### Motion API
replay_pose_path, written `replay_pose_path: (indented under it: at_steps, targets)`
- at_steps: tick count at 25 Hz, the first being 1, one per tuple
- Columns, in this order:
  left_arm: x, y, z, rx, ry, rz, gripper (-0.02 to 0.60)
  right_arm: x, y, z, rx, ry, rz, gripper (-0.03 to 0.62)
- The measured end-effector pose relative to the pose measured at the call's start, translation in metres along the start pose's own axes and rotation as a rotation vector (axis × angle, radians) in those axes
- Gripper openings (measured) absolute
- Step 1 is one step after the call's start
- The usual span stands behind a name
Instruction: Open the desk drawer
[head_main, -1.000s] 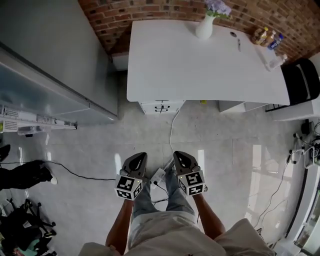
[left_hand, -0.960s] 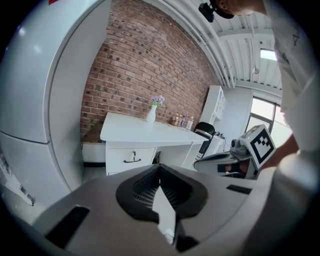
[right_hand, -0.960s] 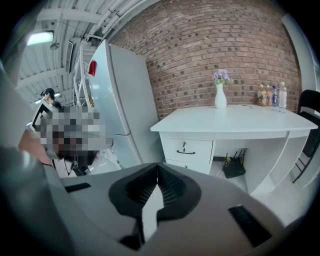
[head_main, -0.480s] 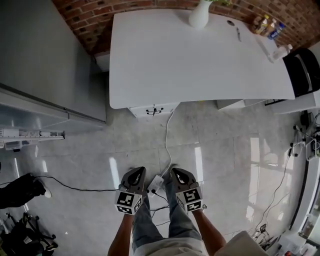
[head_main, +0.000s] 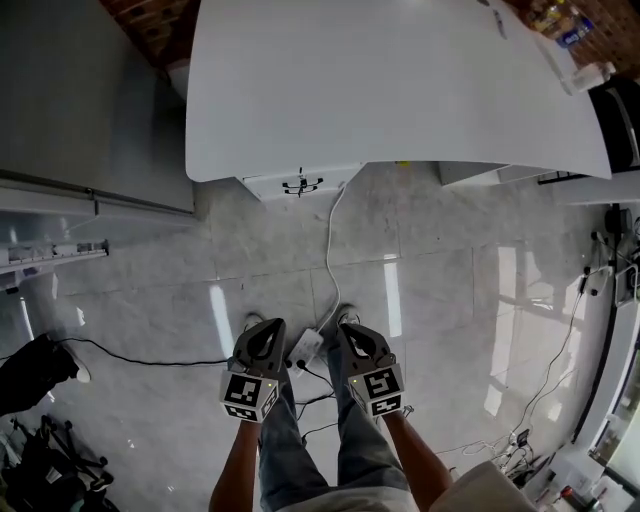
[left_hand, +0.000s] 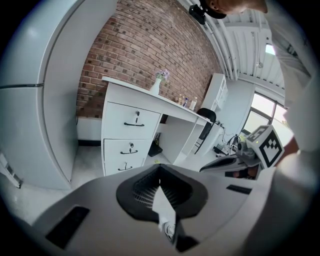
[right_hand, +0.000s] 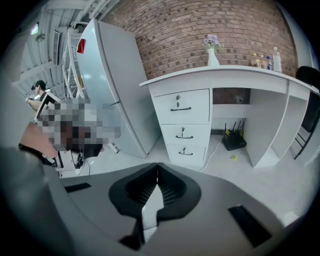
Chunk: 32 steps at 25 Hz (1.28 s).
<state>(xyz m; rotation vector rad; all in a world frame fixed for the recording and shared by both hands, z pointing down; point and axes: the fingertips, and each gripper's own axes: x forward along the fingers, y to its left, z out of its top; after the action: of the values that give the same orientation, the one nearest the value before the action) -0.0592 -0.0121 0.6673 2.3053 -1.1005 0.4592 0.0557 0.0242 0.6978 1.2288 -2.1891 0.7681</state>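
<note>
Left tool (head_main: 263, 328) and right tool (head_main: 347, 330) both closed tight with nothing between the jaws, side by side over the floor (head_main: 450, 300), white desk (head_main: 400, 90) well ahead, its top drawer (right_hand: 181, 106) pushed in, straight ahead of them.

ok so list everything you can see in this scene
desk: one, white, against the brick wall
drawers: three, white with dark handles, stacked under the desk, all closed
vase: one, white, holding pale purple flowers, on the desk
bottles: a few, colours unclear, on the desk's far end
tall unit: one, white, beside the drawers
black box: one, with antennas, on the floor under the desk
chair: one, black, by the desk
power strip: one, white, on the floor, cabled toward the desk
left gripper: grey, jaws together, empty
right gripper: grey, jaws together, empty
</note>
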Motion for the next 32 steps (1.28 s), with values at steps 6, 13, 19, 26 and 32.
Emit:
replay_pose_path:
  at_steps: [6, 13, 19, 26, 32]
  targets:
    - [0.015, 0.009, -0.019, -0.016, 0.011, 0.001, 0.012, 0.013, -0.006, -0.022, 0.055, 0.023, -0.001, 0.017]
    - [0.020, 0.018, -0.012, -0.020, -0.006, 0.014, 0.012, 0.025, -0.012, -0.001, 0.237, -0.061, 0.040, 0.017]
    - [0.020, 0.023, -0.003, -0.016, -0.023, 0.012, 0.012, 0.014, -0.070, 0.034, 1.550, -0.756, 0.456, 0.023]
    - [0.020, 0.023, -0.002, -0.014, -0.023, 0.010, 0.012, 0.028, -0.071, 0.025, 1.557, -0.737, 0.432, 0.023]
    - [0.020, 0.023, -0.005, -0.019, -0.019, 0.007, 0.012, 0.036, -0.070, 0.013, 1.565, -0.714, 0.398, 0.181]
